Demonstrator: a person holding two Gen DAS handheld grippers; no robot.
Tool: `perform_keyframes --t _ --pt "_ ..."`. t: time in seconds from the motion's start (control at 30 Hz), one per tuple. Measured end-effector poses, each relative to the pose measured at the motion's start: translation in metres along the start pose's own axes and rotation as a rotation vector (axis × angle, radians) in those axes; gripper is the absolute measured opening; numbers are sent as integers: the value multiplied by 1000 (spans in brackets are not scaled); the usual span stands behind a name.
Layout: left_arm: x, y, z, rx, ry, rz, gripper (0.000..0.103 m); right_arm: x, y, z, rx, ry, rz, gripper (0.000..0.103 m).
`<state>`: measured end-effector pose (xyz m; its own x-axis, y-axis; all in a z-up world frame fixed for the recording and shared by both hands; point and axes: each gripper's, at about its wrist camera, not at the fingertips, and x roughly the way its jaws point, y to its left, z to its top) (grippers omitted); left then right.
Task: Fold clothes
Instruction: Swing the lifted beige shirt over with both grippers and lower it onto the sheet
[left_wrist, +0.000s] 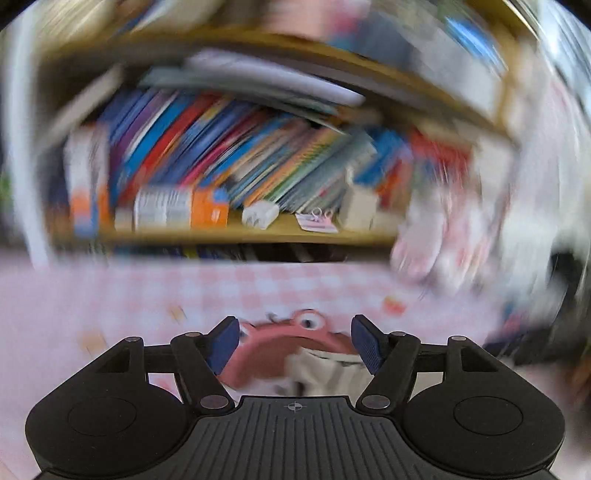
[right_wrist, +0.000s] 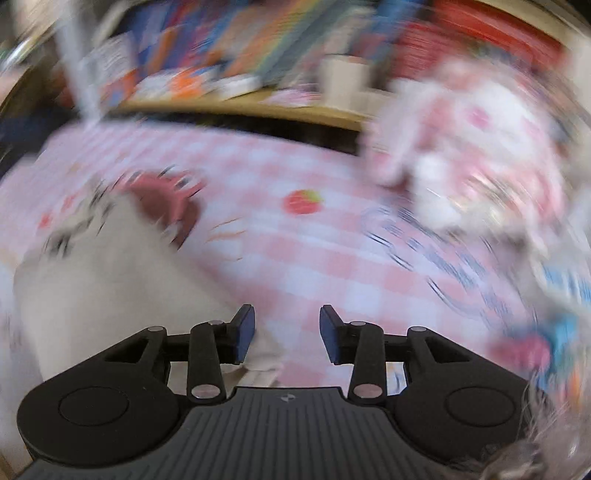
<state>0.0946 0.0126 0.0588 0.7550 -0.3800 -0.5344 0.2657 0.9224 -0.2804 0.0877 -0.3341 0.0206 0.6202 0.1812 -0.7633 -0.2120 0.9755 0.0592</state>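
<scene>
Both views are smeared by motion blur. In the left wrist view my left gripper (left_wrist: 294, 341) is open above a white garment with a pink cartoon-creature print (left_wrist: 295, 343) lying on the pink checked tablecloth (left_wrist: 147, 291). In the right wrist view my right gripper (right_wrist: 287, 336) is open with nothing between its fingers; the same white garment (right_wrist: 99, 266) lies to its left, its pink print (right_wrist: 166, 199) at the far end. A heap of white and pink patterned clothes (right_wrist: 472, 155) sits at the right, also seen as the clothes heap (left_wrist: 443, 236) in the left wrist view.
A wooden bookshelf (left_wrist: 229, 232) packed with colourful books (left_wrist: 229, 155) stands behind the table. Small boxes (left_wrist: 177, 212) and a white plug (left_wrist: 260, 214) rest on its ledge. A strawberry motif (right_wrist: 302, 201) marks the cloth. More printed fabric (right_wrist: 461, 266) lies at the right.
</scene>
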Motion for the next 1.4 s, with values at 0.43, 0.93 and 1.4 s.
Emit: perform_keyframes --t 0.43,0.93,1.4 --pt "58 21 -10 -32 173 -109 35 -38 23 -48 446 -31 41 32" --pt "69 54 -16 -184 268 -221 40 -41 0 -71 728 -82 -20 28" --pt "65 54 -49 -297 349 -194 28 -31 22 -92 777 25 74 47"
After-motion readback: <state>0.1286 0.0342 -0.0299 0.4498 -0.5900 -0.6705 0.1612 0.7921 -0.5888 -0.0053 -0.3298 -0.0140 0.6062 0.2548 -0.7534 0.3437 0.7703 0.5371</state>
